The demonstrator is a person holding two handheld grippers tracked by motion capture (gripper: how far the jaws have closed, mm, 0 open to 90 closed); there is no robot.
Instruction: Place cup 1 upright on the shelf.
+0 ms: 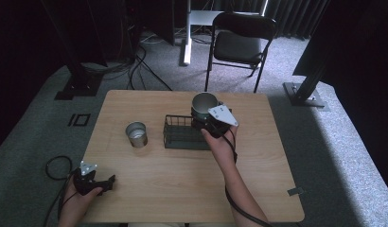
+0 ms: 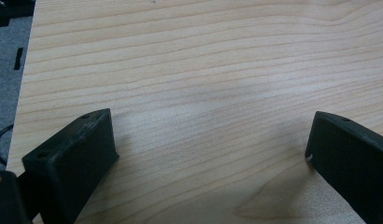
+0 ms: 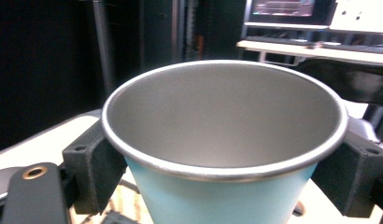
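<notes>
R gripper (image 1: 207,124) clamps the cup (image 3: 224,154) upright, held above the rack (image 1: 179,135) (far-right end). L gripper (image 2: 210,154) idle, jaws apart over bare table (image 2: 203,60). Second cup (image 1: 136,134) not racked yet; roughly halfway.

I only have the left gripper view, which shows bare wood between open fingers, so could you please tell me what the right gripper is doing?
Observer: The right gripper has its fingers shut on a light-blue metal cup with a steel-grey inside.
Operator: Thank you. Where is that cup on the table?
Observer: It is at the right end of a black wire basket near the middle of the wooden table. I cannot tell whether it rests in the basket.
Operator: Is anything else nearby?
Observer: A small silvery metal cup stands upright to the left of the basket, apart from it.
</notes>
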